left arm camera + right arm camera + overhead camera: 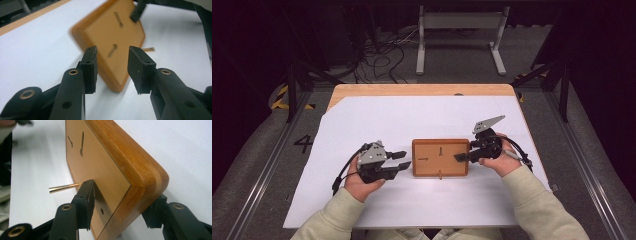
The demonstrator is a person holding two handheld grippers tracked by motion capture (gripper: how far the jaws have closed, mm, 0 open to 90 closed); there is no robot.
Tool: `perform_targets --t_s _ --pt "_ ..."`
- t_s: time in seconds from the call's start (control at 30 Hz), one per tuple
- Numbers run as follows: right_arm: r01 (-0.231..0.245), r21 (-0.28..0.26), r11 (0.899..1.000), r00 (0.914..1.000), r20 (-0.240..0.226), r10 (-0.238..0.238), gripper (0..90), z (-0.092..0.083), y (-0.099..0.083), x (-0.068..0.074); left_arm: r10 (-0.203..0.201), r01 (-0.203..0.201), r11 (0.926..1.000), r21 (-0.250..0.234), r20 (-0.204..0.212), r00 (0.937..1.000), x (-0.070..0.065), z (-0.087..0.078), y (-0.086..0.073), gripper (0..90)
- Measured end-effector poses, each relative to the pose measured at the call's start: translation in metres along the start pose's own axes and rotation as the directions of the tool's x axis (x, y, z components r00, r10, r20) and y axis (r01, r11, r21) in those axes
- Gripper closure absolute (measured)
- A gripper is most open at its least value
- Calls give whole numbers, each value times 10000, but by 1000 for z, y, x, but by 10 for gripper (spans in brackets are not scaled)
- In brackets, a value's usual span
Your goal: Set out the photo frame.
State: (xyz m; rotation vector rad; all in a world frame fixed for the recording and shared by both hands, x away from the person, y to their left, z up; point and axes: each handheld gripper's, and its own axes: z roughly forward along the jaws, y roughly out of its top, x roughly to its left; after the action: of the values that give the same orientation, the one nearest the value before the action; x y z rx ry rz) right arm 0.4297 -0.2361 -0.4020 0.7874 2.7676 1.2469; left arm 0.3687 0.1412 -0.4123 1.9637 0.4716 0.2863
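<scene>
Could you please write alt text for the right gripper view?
The right gripper clamps the edge of a wooden frame, one black jaw on its recessed panel, the other behind its rounded rim. A thin brass rod juts from the frame over the white table cover.

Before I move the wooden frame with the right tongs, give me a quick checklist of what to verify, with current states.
1. Right tongs straddle the edge of the rectangular orange-brown wooden frame: ok, one pad over the inner panel, one behind the rim.
2. Pads pressing firmly: cannot tell; the near pad sits at the panel, but contact is unclear.
3. Left tongs free of the frame: ok, open with nothing between them, short of its corner.
4. Thin brass rod sticking out from the frame's side is unobstructed: ok.
5. Frame supported by the white sheet: ok in the high view.
</scene>
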Motion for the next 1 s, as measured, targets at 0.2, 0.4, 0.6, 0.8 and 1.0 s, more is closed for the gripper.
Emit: perform_targets --t_s 0.2,0.4,0.6,0.8,1.0 --pt "1357 276 9904 9903 250 -1364 552 -7 -2 14 -390 390 9992 44 -135 9991 8 -6 -8 623" --pt "2785 558 9588 9584 497 -2812 598 -13 -7 31 -745 748 9971 138 -152 9971 15 -8 -14 632" --pt "3599 715 9302 9284 714 -3647 631 -17 -13 44 -874 886 9956 313 -372 9955 18 -7 -17 632" --pt "4007 613 9141 9117 719 -4045 659 -20 -19 53 -855 862 9961 166 -391 9956 16 -8 -16 631" --pt "4305 623 9004 8963 879 -4346 659 -22 -23 61 -887 897 9956 278 -378 9953 17 -7 -17 626"
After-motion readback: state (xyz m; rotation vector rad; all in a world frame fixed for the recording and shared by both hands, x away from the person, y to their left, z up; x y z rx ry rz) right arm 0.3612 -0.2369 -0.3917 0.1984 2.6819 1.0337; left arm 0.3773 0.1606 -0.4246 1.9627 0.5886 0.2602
